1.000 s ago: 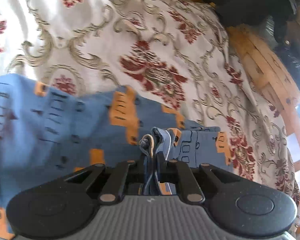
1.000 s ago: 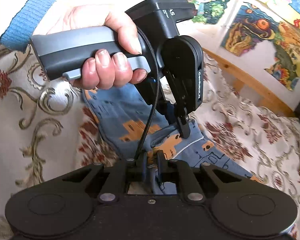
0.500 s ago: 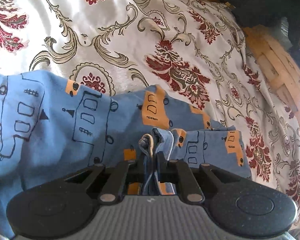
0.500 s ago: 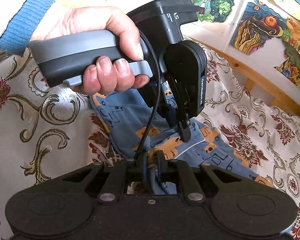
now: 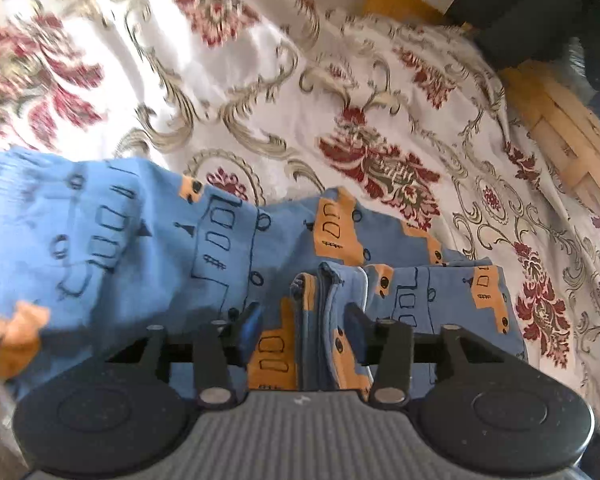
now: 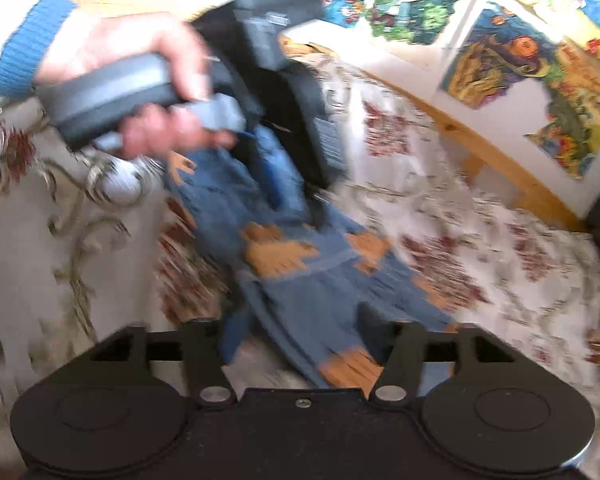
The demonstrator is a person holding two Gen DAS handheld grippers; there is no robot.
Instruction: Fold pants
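The pants (image 5: 112,248) lie on the bedspread (image 5: 380,80), blue knit with orange patches, spread out to my left and bunched into a stack of edges right in front of me. My left gripper (image 5: 302,334) has its fingers apart, with that stack of hems standing between them but no longer pinched. My right gripper (image 6: 296,328) is also spread wide over a leg end; the cloth lies between its fingers, loose as far as I can tell, though that view is badly smeared. In the right view my left hand (image 6: 132,92) shows on its handle, above the far part of the pants. This is thin, soft, light cloth: it has no stiffness, sags wherever it is not held, and the layers will slide over each other and fan apart once let go. It is not fragile, so a firm pinch does no harm. I judge the best hold to be at the hems or the ribbed waistband at the far left, where the doubled edge gives the fingers something thicker to bite, taking all layers together at two corners so the fold stays square.
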